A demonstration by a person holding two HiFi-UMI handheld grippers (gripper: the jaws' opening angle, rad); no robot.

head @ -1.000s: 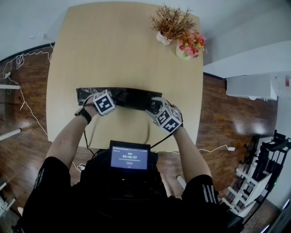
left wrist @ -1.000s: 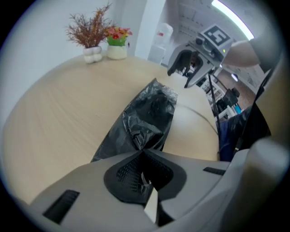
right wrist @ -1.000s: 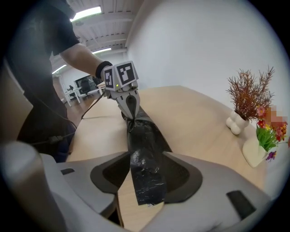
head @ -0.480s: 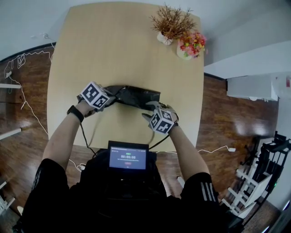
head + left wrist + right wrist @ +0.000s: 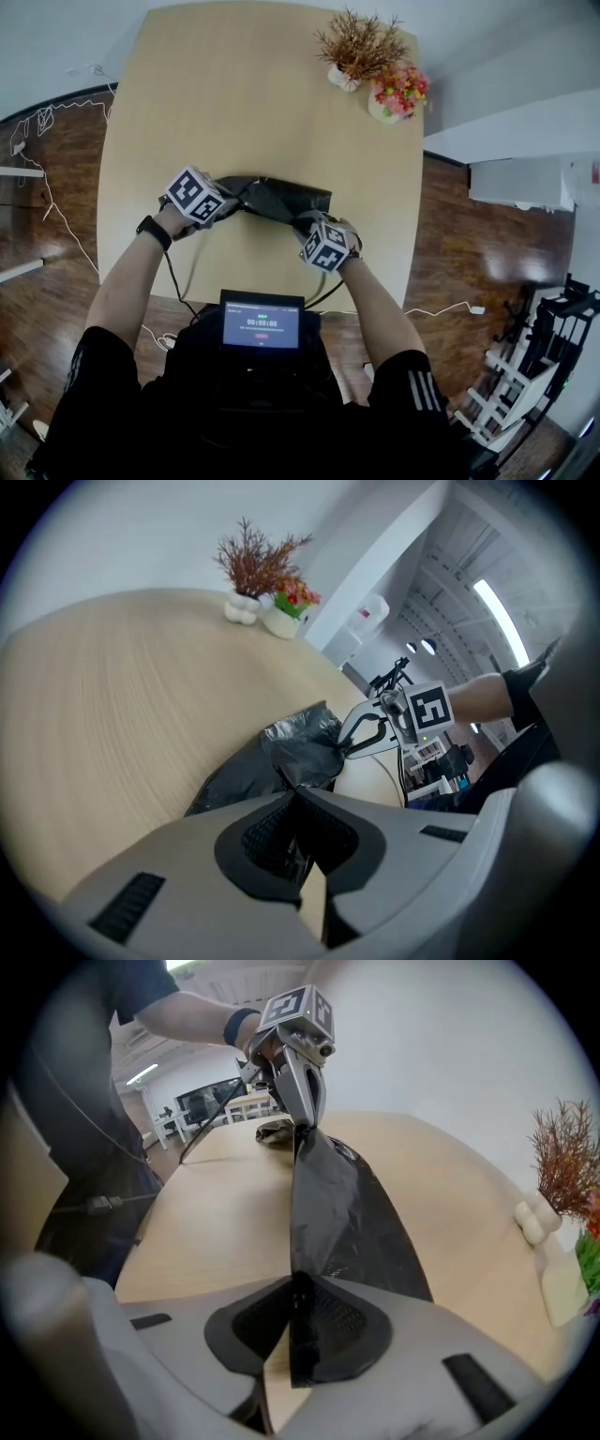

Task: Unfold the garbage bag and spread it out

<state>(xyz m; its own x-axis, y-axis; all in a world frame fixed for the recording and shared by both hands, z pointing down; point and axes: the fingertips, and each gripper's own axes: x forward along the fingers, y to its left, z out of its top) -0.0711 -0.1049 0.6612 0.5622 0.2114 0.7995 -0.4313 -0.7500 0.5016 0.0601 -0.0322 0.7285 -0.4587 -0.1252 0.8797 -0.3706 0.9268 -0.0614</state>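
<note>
The black garbage bag (image 5: 279, 198) lies partly folded on the wooden table (image 5: 244, 103), its left end bunched and raised. My left gripper (image 5: 228, 199) is shut on that bunched left end; in the left gripper view the crumpled plastic (image 5: 286, 750) runs out from between the jaws (image 5: 298, 797). My right gripper (image 5: 307, 223) is at the bag's near right edge. Its jaws are closing, and a taut fold of the bag (image 5: 328, 1208) sits between the pads (image 5: 296, 1290). The bag stretches between the two grippers; the left gripper (image 5: 302, 1115) shows at its far end.
A pot of dried twigs (image 5: 354, 49) and a pot of pink and red flowers (image 5: 399, 94) stand at the table's far right corner. A small screen (image 5: 262, 325) hangs at my chest. Cables (image 5: 56, 225) lie on the wooden floor to the left.
The bag was a flat strip; the left gripper has lifted and bunched its left end. The right gripper has shifted left and closed onto the bag's near right edge.
</note>
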